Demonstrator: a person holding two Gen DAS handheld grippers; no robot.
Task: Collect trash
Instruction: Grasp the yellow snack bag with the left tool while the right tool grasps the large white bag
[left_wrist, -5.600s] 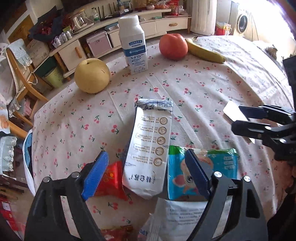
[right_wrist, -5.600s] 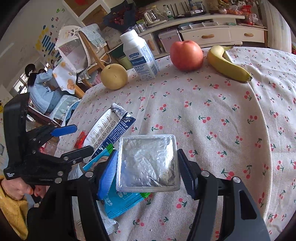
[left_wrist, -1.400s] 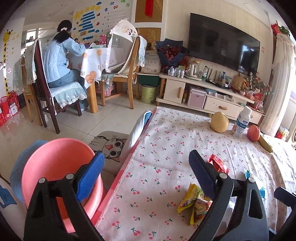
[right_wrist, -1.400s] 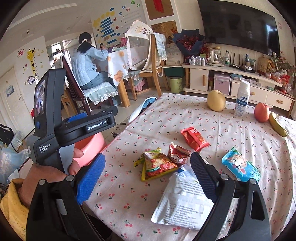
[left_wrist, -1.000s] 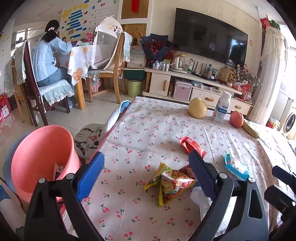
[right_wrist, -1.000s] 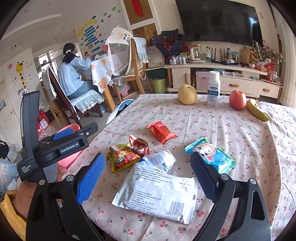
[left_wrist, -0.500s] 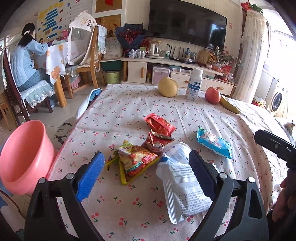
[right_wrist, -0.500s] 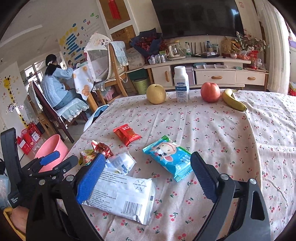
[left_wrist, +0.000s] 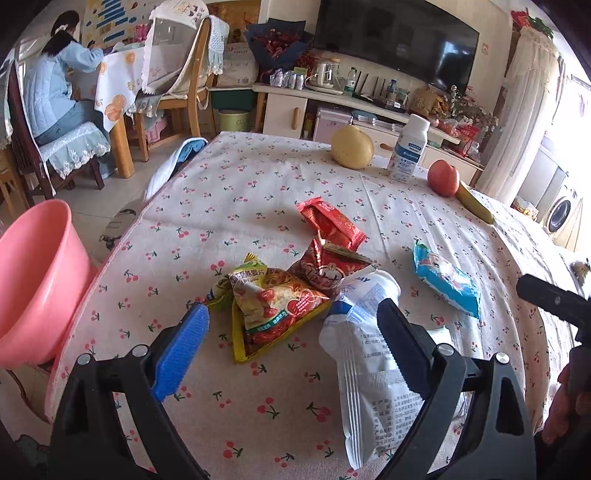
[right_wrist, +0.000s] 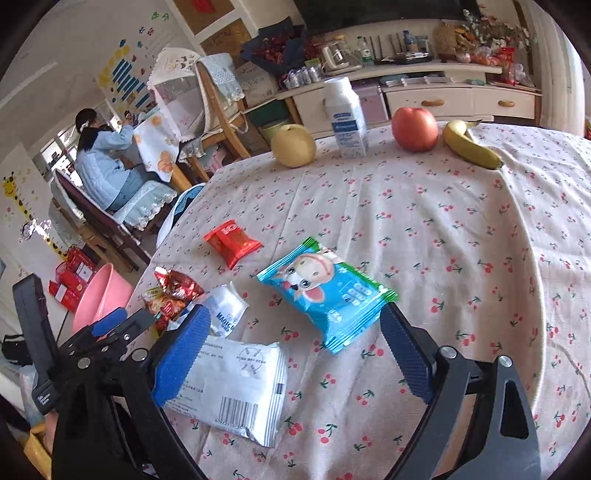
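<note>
1. Left wrist view: the left gripper (left_wrist: 290, 341) hangs low over the bench (left_wrist: 258, 177), its jaws spread wide with nothing between them; a yellow snack bag (left_wrist: 275, 308) lies just ahead of its tips.
2. A dark red crumpled wrapper (left_wrist: 327, 267) touches the yellow snack bag, and a bright red wrapper (left_wrist: 332, 223) lies just behind it.
3. A white pouch (left_wrist: 369, 365) lies partly under the left gripper's right-hand finger.
4. A pink basin (left_wrist: 35, 280) stands off the bench's left edge, below bench level.
5. Right wrist view: the right gripper (right_wrist: 293, 350) is also spread and empty, with a blue cartoon packet (right_wrist: 327, 295) lying flat just ahead between its fingers.
6. A flat white packet with a barcode (right_wrist: 236, 391) lies beside the right gripper's left-hand finger.
7. At the far edge stand a pear (right_wrist: 293, 145), a milk bottle (right_wrist: 345, 118), an apple (right_wrist: 414, 129) and a banana (right_wrist: 471, 144), well apart from the wrappers.
</note>
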